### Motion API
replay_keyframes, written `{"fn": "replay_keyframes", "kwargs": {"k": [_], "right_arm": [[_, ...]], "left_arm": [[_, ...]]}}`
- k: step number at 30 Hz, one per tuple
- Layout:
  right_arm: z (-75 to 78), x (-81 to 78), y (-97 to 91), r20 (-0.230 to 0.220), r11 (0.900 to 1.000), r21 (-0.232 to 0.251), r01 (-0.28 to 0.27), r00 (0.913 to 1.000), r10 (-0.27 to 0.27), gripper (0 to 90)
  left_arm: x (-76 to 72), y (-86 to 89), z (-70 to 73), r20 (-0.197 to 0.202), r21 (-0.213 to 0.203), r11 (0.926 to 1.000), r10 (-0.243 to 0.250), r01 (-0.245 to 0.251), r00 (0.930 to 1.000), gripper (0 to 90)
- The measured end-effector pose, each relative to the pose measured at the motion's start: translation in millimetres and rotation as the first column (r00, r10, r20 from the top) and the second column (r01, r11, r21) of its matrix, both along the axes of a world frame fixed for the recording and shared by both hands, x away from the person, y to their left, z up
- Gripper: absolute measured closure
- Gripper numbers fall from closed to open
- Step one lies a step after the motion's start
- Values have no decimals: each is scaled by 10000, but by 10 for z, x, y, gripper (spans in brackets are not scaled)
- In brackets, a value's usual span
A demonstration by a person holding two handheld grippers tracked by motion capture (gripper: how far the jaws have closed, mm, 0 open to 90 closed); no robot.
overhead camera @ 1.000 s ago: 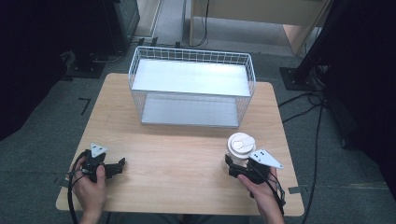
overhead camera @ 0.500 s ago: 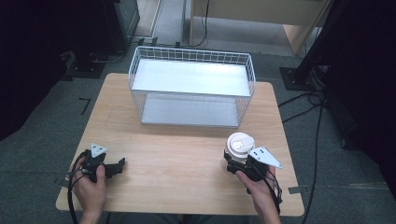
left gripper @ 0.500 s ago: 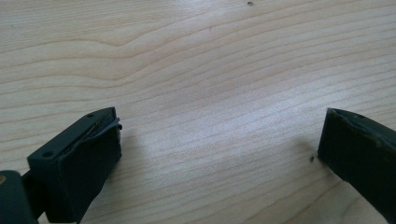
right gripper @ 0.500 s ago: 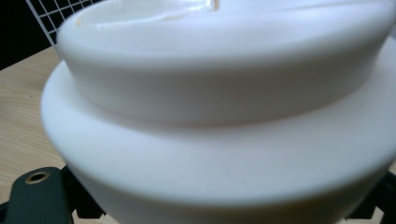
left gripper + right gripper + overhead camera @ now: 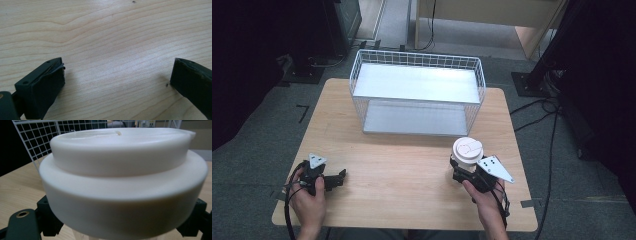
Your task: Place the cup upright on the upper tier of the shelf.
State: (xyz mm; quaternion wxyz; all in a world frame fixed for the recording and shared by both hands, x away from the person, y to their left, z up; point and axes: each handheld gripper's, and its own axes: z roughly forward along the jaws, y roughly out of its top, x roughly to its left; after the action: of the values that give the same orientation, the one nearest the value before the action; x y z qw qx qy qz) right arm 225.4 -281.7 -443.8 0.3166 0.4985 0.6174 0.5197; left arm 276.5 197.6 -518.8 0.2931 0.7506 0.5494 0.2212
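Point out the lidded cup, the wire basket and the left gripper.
lidded cup [image 5: 467, 149], high view, on the white lid's top.
wire basket [image 5: 354, 67], high view, on its left rim.
left gripper [image 5: 117, 82], left gripper view, midway between its open jaws.

Ahead of the right gripper's [image 5: 460, 169] fingers the cup [image 5: 467, 151] fills the way, and past it the wire basket [image 5: 418, 95] walls off the far surface [image 5: 402, 165]. Between the left gripper's [image 5: 336, 178] fingers lies bare wood, and open surface runs across toward the cup.
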Motion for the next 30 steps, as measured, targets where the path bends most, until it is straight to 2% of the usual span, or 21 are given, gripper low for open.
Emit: {"fn": "replay_keyframes", "kwargs": {"k": [4, 5, 7, 8, 10, 20, 30], "right_arm": [[108, 14, 31, 471, 9999, 162, 55, 9989, -62, 149], [108, 14, 31, 471, 9999, 162, 55, 9989, -62, 149], [179, 35, 43, 824, 9996, 199, 178, 9964, -194, 150], [179, 35, 43, 824, 9996, 199, 178, 9964, -194, 150], [258, 56, 55, 1121, 9992, 308, 240, 9933, -274, 151], [475, 141, 136, 1593, 9996, 185, 205, 9870, -232, 151], [764, 277, 258, 2194, 10000, -37, 70, 9756, -60, 152]], "left_arm": [[0, 1, 0, -3, 6, 10000, -5, 5, 10000, 0], [0, 0, 0, -2, 1, 10000, -2, 2, 10000, 0], [0, 0, 0, -2, 3, 10000, -3, 3, 10000, 0], [0, 3, 2, -25, 32, 10000, -30, 30, 10000, 0], [0, 0, 0, 1, 0, 10000, -1, 1, 10000, 0], [1, 0, 0, 8, -4, 10000, 2, -2, 10000, 0], [1, 1, 0, 9, 18, 10000, -6, 6, 10000, 0]]}}
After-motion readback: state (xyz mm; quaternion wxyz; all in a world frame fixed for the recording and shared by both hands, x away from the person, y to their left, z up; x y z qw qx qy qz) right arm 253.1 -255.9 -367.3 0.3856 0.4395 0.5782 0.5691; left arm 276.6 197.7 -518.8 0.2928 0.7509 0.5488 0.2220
